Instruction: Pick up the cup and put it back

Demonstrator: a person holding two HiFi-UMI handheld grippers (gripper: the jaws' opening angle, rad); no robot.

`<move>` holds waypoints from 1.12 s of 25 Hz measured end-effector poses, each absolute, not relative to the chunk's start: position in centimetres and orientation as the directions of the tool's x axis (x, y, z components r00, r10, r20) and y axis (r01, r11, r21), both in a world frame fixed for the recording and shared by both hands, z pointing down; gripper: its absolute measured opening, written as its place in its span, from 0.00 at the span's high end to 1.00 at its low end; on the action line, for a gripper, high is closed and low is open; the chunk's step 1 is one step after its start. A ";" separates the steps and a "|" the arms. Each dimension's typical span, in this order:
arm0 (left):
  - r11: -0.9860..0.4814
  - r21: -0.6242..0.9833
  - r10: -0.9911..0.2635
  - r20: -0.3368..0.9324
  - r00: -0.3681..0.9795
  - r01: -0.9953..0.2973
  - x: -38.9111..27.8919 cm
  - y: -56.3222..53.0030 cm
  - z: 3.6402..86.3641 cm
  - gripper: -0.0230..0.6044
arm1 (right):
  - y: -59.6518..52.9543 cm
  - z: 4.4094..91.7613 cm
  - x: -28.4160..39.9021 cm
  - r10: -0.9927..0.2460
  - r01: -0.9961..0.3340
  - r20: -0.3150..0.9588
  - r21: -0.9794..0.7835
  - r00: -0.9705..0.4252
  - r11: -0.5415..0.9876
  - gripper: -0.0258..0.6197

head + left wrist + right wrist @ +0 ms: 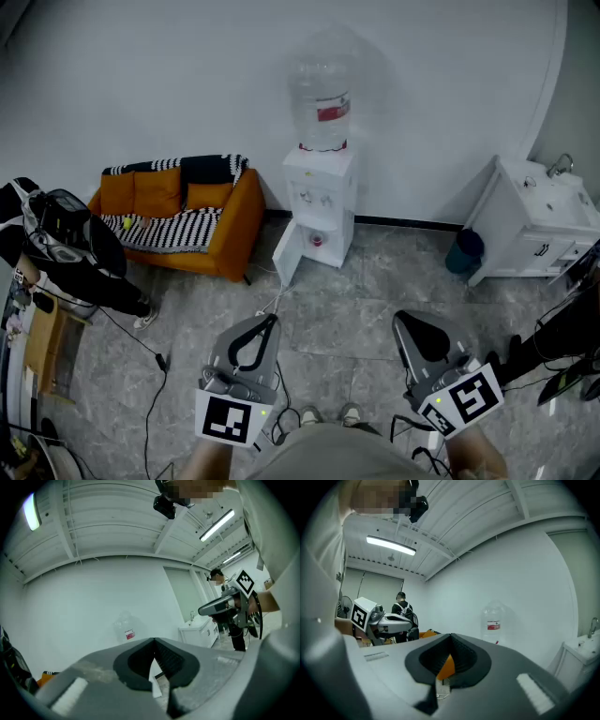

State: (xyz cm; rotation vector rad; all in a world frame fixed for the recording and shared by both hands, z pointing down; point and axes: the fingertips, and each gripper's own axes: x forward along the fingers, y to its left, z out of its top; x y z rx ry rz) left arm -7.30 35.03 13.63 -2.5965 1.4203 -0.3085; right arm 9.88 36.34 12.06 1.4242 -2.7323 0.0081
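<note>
Seen from the head, a person stands on a grey stone floor [366, 300] holding a tool in each hand, both roughly level and pointing at a white wall.

The left tool [272, 320] has its jaws closed tip to tip with nothing between them. The right tool [397, 319] is likewise fully closed and empty. Each carries a cube with square markers.

Well ahead of both tools, against the wall, stands a white water dispenser [320, 192] with a large clear bottle [322, 98] on top. Its lower door [286, 255] hangs open to the left.

A small reddish cup [317, 240] sits in the dark opening on the dispenser's front, below the taps; it is too small to make out more.

Left of the dispenser is an orange sofa [202, 230] with striped covers. To the right is a white sink cabinet [534, 225] with a dark bin [464, 251] beside it. Another person [70, 248] stands at the far left.
</note>
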 end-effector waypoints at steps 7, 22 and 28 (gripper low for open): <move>-0.525 -0.247 -0.850 0.099 0.518 -0.814 -6.9 36.9 14.2 0.96 | 37.9 12.8 11.1 -0.835 -0.835 0.041 -0.002 -0.549 0.550 0.96; -0.526 -0.233 -0.850 0.124 0.511 -0.818 -4.3 35.4 14.6 0.96 | 36.1 12.2 14.3 -0.856 -0.855 0.010 -0.046 -0.517 0.516 0.58; -0.511 -0.235 -0.859 0.128 0.495 -0.827 -2.6 35.3 14.9 0.96 | 36.2 12.7 16.2 -0.845 -0.844 0.019 -0.052 -0.535 0.533 0.57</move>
